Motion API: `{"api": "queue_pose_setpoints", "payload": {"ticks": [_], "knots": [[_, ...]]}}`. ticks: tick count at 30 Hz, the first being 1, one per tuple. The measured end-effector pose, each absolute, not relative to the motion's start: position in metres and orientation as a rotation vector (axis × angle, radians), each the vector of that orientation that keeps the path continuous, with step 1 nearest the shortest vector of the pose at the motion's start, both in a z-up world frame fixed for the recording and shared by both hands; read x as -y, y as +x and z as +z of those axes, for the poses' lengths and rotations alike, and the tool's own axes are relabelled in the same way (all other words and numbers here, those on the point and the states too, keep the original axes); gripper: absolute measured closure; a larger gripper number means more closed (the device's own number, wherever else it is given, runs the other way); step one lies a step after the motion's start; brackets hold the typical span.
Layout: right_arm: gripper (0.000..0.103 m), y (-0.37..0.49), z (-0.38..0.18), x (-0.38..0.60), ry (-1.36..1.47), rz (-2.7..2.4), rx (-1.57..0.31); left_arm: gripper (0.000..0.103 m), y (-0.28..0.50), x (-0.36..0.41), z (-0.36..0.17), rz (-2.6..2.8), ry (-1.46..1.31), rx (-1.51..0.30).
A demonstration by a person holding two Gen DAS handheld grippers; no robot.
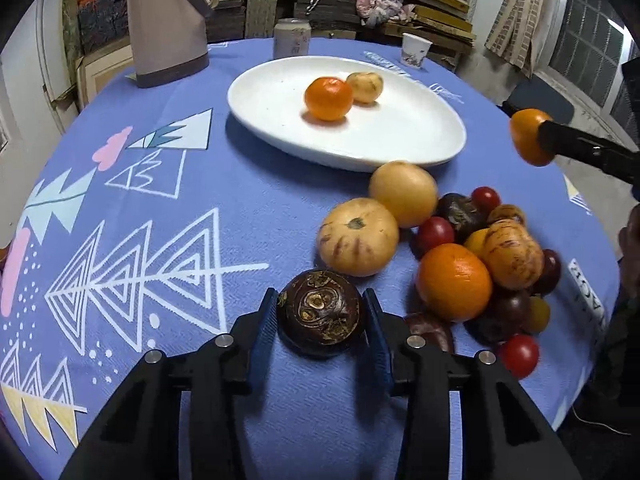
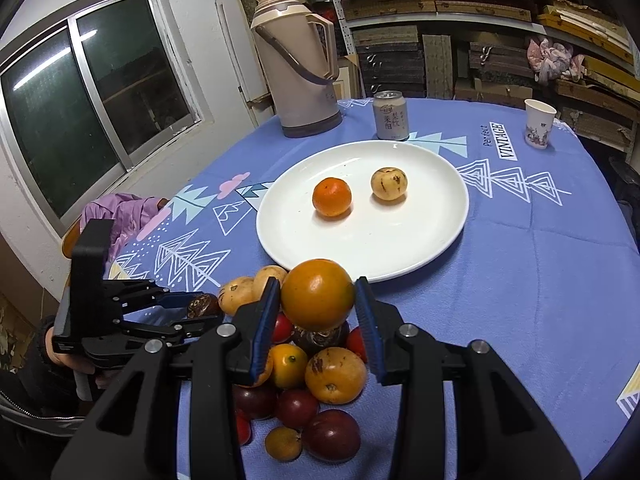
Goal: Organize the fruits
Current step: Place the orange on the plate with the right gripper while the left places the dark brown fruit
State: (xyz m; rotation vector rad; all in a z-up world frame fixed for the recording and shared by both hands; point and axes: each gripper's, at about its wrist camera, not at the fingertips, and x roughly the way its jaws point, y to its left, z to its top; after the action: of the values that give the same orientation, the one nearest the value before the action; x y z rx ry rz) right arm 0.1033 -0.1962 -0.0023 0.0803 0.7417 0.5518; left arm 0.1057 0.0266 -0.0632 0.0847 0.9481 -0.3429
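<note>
The tablecloth (image 2: pixel 540 280) read "Perfect VINTAGE". A can (image 2: pixel 391 116) with Chinese writing stood beside the thermos (image 2: pixel 298 60), a paper cup (image 2: pixel 539 123) further right. The white plate (image 2: pixel 320 248) held a mandarin (image 2: pixel 331 196) and a yellow fruit (image 2: pixel 388 183). The right gripper (image 2: pixel 317 306) clasped an orange (image 2: pixel 317 295) above the fruit pile (image 2: pixel 312 392). The left gripper (image 1: pixel 320 312) pinched a dark brown fruit (image 1: pixel 320 312) on the table.

the right tool (image 2: pixel 317 306) clamps an orange fruit (image 2: pixel 317 294), seemingly lifted above the fruit pile (image 2: pixel 316 392).
</note>
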Motion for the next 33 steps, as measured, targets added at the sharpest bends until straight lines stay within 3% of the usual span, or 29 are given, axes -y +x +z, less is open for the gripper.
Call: {"api": "queue_pose_setpoints", "payload": {"ticks": [11,26,27,29,30,33], "knots": [[0.065,0.140,0.005,0.192,0.023,0.496,-0.728,0.060,0.161,-0.006,0.005,-0.341,0.141,-0.768],[0.065,0.256,-0.047,0.159,-0.120,0.396,-0.870,0.059,0.267,0.003,-0.033,-0.229,0.116,-0.850],[0.065,0.261,-0.051,0.159,-0.118,0.389,-0.881,0.057,0.268,0.000,-0.032,-0.219,0.109,-0.840],[0.064,0.266,-0.056,0.161,-0.102,0.370,-0.885,0.034,0.272,-0.004,-0.032,-0.187,0.106,-0.839],[0.059,0.265,-0.055,0.163,-0.088,0.362,-0.877,0.024,0.270,-0.006,-0.030,-0.163,0.108,-0.831],[0.045,0.251,-0.043,0.170,-0.070,0.358,-0.828,0.024,0.259,-0.008,-0.023,-0.173,0.132,-0.800]]}}
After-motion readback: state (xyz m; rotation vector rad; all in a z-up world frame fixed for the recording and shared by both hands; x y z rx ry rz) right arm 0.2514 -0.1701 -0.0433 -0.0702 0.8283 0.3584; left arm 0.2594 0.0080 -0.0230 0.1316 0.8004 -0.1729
